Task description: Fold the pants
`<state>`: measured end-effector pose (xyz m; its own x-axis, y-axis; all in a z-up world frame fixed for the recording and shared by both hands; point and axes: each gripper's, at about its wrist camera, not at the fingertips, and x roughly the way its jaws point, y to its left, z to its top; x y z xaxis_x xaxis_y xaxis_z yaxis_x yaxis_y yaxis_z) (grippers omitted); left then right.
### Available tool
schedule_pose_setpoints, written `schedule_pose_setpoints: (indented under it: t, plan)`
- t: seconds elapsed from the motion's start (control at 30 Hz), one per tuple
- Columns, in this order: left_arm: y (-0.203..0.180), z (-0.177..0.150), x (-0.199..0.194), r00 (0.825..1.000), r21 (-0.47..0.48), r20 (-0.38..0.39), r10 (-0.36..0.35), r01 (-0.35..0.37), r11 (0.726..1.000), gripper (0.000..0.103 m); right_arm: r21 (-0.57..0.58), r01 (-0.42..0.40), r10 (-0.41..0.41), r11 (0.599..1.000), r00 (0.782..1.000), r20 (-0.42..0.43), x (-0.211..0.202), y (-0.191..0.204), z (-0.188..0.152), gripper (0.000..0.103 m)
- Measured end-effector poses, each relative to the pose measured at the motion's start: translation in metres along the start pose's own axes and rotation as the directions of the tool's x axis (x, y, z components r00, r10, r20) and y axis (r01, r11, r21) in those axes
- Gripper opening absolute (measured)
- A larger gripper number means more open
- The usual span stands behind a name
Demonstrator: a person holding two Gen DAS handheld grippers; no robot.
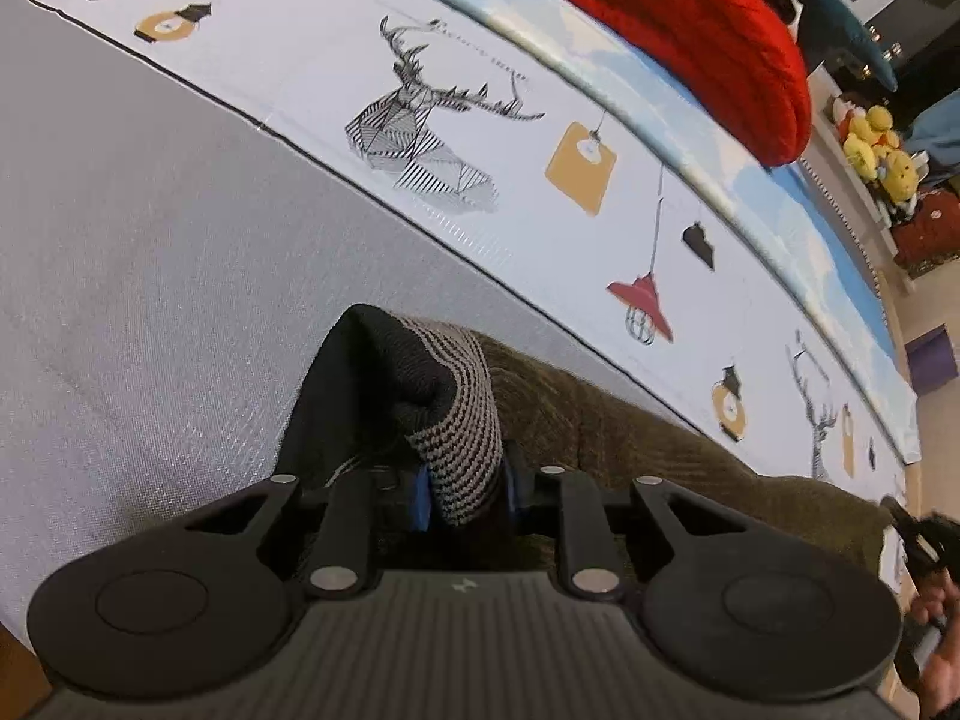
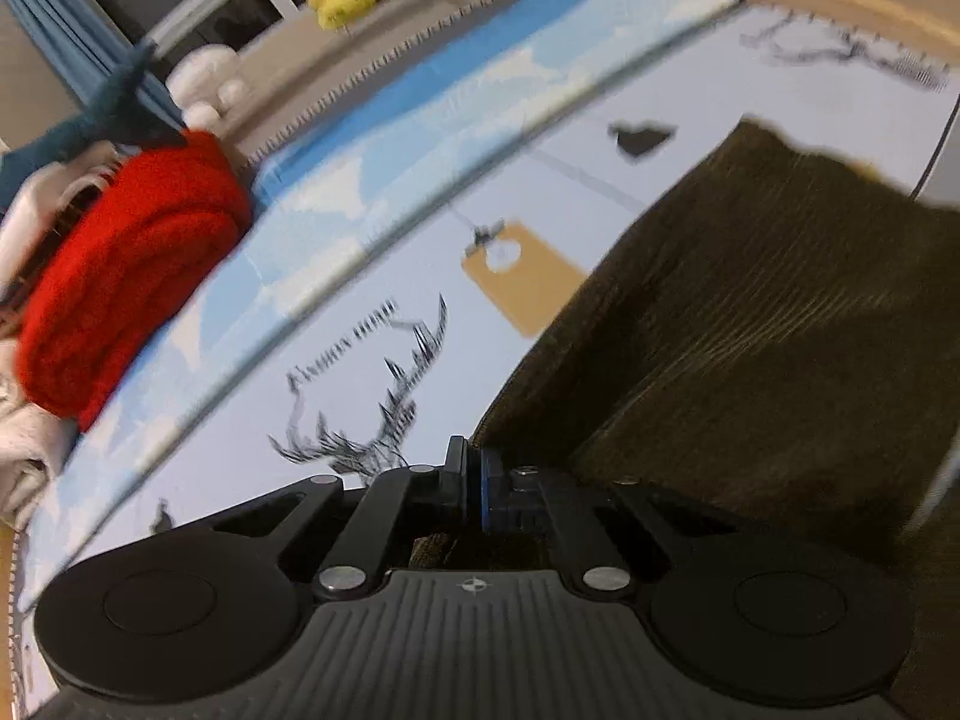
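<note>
Olive-brown corduroy pants [image 1: 606, 420] lie on a bed sheet printed with deer and lamps [image 1: 336, 54]. My left gripper [image 1: 465, 495] is shut on the pants' waistband, a black and grey striped knit band [image 1: 462, 420] bunched up between the blue pads. In the right wrist view the pants [image 2: 750, 324] hang as a raised sheet to the right. My right gripper [image 2: 477, 480] is shut on an edge of the pants; the view is blurred by motion. The right gripper and hand show at the right edge of the left wrist view [image 1: 924, 546].
A folded red knit garment [image 1: 690, 24] lies at the far side of the bed, also in the right wrist view [image 2: 126, 276], next to white laundry [image 2: 24, 438]. A grey cover [image 1: 120, 240] lies left. Yellow plush toys [image 1: 882, 150] sit on a shelf beyond.
</note>
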<state>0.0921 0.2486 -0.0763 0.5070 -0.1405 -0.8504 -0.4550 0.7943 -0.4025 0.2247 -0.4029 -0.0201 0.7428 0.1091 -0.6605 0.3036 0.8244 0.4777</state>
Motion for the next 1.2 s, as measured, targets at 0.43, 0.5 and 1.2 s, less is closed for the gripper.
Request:
schedule_pose_setpoints:
  t: [0.43,0.5,1.2]
  plan:
    - [0.024,-0.044,-0.063,0.997,0.158,0.059,0.041,-0.050,0.986,0.022,0.028,0.038,-0.029,0.999,0.964,-0.263,-0.167,-0.111,-0.105,0.004]
    - [0.027,-0.048,-0.055,0.998,0.168,0.001,0.061,-0.060,0.984,0.023,0.037,0.035,-0.022,0.999,0.953,-0.302,-0.168,-0.134,-0.107,0.006]
    - [0.032,-0.035,-0.002,0.979,0.091,-0.160,0.128,-0.114,0.989,0.050,-0.506,0.176,-0.241,0.844,0.968,-0.065,-0.061,-0.095,-0.068,0.053]
